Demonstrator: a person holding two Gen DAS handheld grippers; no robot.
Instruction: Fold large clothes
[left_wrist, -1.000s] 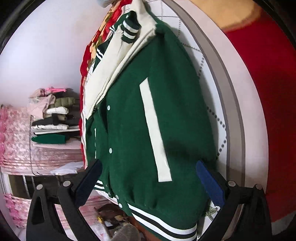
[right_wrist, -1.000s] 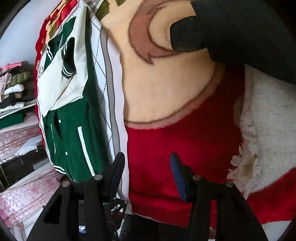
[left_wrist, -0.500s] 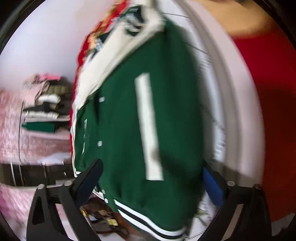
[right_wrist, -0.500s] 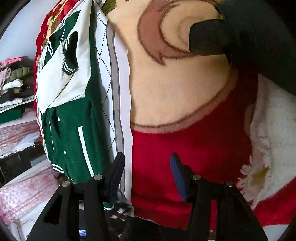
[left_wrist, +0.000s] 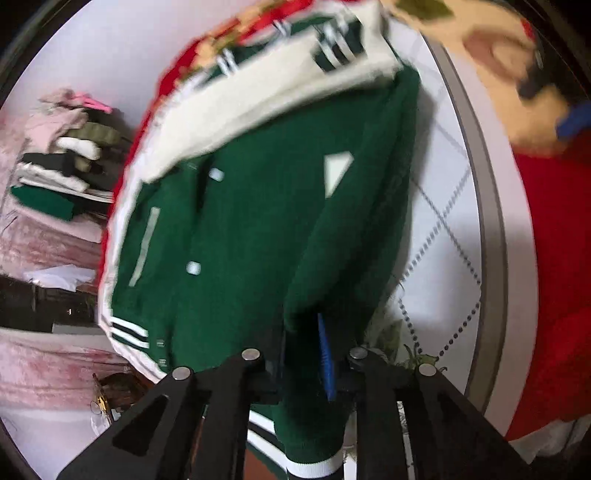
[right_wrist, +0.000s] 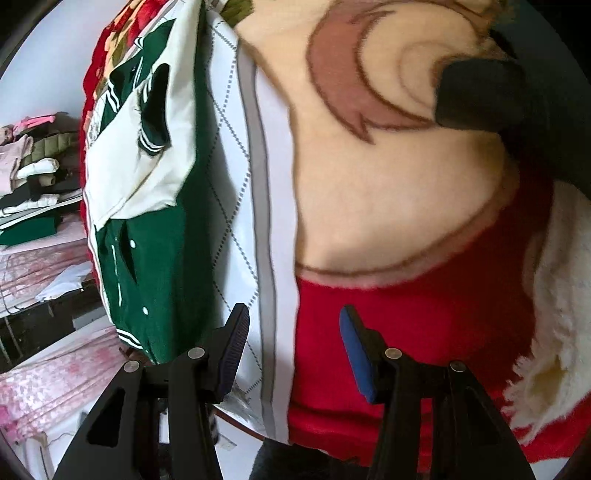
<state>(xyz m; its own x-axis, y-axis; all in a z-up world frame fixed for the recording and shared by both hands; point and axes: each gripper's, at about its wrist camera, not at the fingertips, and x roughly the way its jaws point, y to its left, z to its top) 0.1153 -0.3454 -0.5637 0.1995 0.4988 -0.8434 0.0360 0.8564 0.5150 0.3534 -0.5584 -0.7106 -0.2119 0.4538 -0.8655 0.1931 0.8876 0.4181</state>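
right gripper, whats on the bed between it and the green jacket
In the right wrist view, only a white quilted sheet with a grey stripe separates the open right gripper from the green jacket; nothing lies on it.

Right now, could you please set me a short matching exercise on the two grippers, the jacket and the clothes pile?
Things:
1. left gripper
2. right gripper
3. jacket
4. clothes pile

States:
A. jaws apart, nothing between them
B. stacked on a shelf off to the side
C. has just been closing, now pinched on green fabric
D. green with cream sleeves, lying on the bed

Pairs: 1-C, 2-A, 3-D, 4-B
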